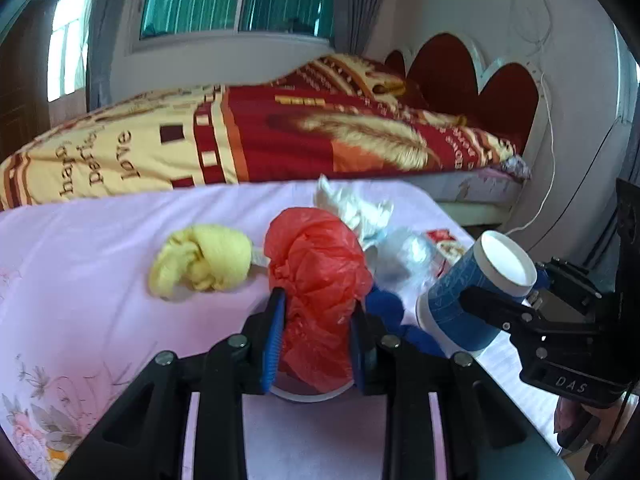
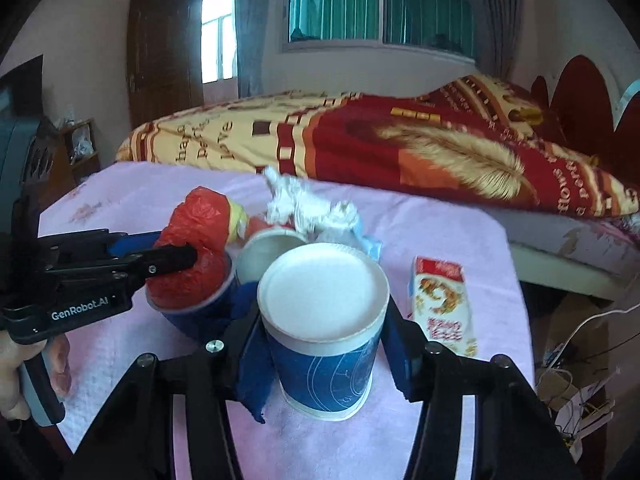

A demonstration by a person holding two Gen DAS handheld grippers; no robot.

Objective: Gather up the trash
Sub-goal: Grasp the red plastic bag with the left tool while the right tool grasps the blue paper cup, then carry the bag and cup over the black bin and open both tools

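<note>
My left gripper (image 1: 318,328) is shut on a crumpled red plastic bag (image 1: 316,276) and holds it in the mouth of a blue paper cup (image 2: 188,312); the gripper also shows in the right wrist view (image 2: 176,258). My right gripper (image 2: 324,344) is shut on an upside-down blue paper cup (image 2: 324,320), lifted above the pink tablecloth (image 2: 440,232); this cup also shows in the left wrist view (image 1: 472,288). A yellow wad (image 1: 202,264), white crumpled tissue (image 2: 308,204), a clear plastic bag (image 1: 408,260) and a blue cloth (image 1: 390,312) lie around them.
A small red and white carton (image 2: 440,300) lies on the table to the right. A third cup (image 2: 272,252) lies on its side behind my held cup. A bed with a red and yellow blanket (image 2: 400,144) runs behind the table. Cables lie on the floor at the right (image 2: 568,384).
</note>
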